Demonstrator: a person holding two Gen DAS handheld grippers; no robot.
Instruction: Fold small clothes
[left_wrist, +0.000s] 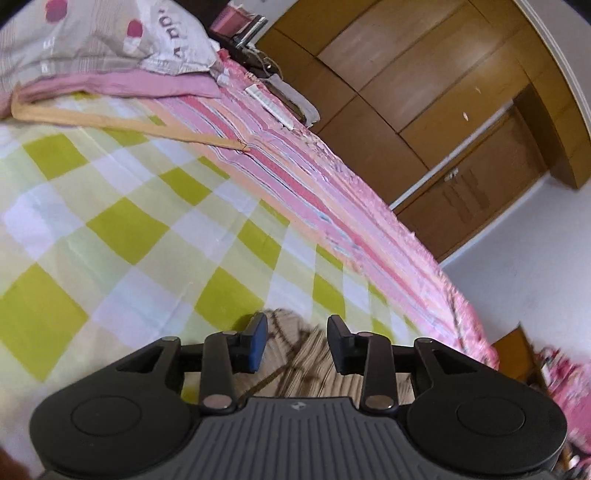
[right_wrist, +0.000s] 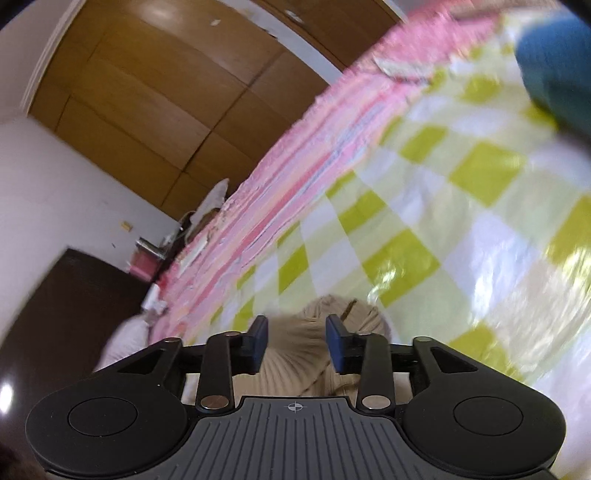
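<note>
1. Left view. The left gripper (left_wrist: 297, 341) hung over a beige ribbed garment (left_wrist: 295, 369) lying on the checked sheet (left_wrist: 122, 221), near the pink striped border (left_wrist: 332, 192). A wooden hanger (left_wrist: 110, 123) lay well apart, toward the pillow (left_wrist: 103, 33).
2. Right view. The right gripper (right_wrist: 297, 341) hung over the same garment (right_wrist: 291, 354), bunched into a rounded heap on the sheet (right_wrist: 443, 192). A blue item (right_wrist: 557, 62) sat at the far edge, too blurred to identify. A wardrobe (right_wrist: 155, 85) stood beyond the bed.
3. Risk. The garment was bunched rather than flat, so a closing grip would likely have caught several layers at once and produced a crooked fold. Both views were motion-blurred; a fast approach could have dragged the knit or wrinkled the sheet beneath. The brown cord or trim (left_wrist: 291, 358) on the garment could have snagged a finger.
4. Left jaws. They stood moderately apart, with cloth visible in the gap; neither pad pressed the fabric, and nothing was held. Contact with the garment could not be told.
5. Right jaws. They stood at a similar moderate width, empty, with the heap between and below them; whether the fingertips touched the knit could not be told.
</note>
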